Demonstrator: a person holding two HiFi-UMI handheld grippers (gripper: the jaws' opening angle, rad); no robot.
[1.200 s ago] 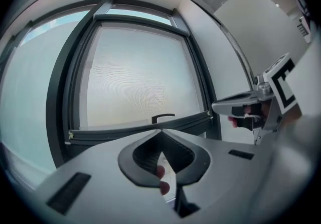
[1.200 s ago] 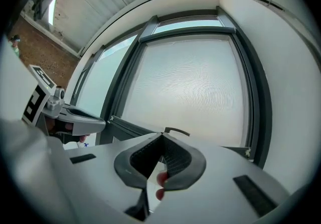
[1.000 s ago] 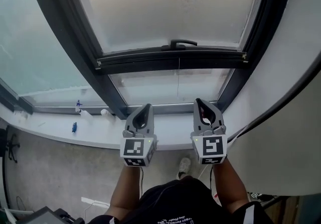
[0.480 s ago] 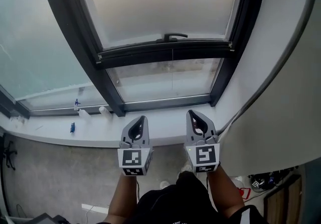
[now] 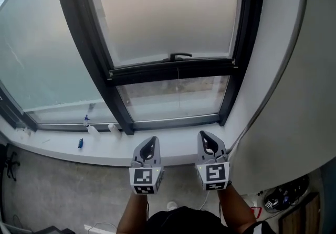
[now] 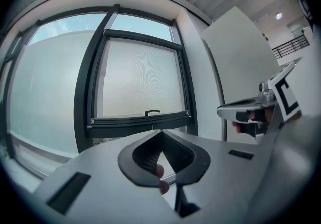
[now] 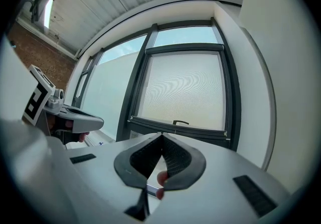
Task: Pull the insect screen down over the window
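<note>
The insect screen (image 5: pixel 168 12) covers the upper part of the dark-framed window. Its black bottom bar (image 5: pixel 173 70) with a small handle (image 5: pixel 180 56) hangs level, with a strip of uncovered glass (image 5: pixel 173 96) under it. A thin cord (image 5: pixel 177 94) drops from the bar. My left gripper (image 5: pixel 153 139) and right gripper (image 5: pixel 203 134) are side by side over the sill, below the bar and away from it. Both are shut with nothing between them. The bar (image 6: pixel 140 120) lies beyond the left gripper (image 6: pixel 161 131), and the bar (image 7: pixel 178 130) beyond the right gripper (image 7: pixel 161 135).
A white sill (image 5: pixel 115 146) runs under the window, with two small bottles (image 5: pixel 92 127) and a blue item (image 5: pixel 80 143) at its left. A white wall (image 5: pixel 294 96) stands close on the right. A wide fixed pane (image 5: pixel 47 60) lies to the left, grey floor (image 5: pixel 58 196) beneath.
Both grippers have sunk lower in the head view, farther from the screen's bar. The bar stays at the same height in the window. The jaws have stayed shut.
</note>
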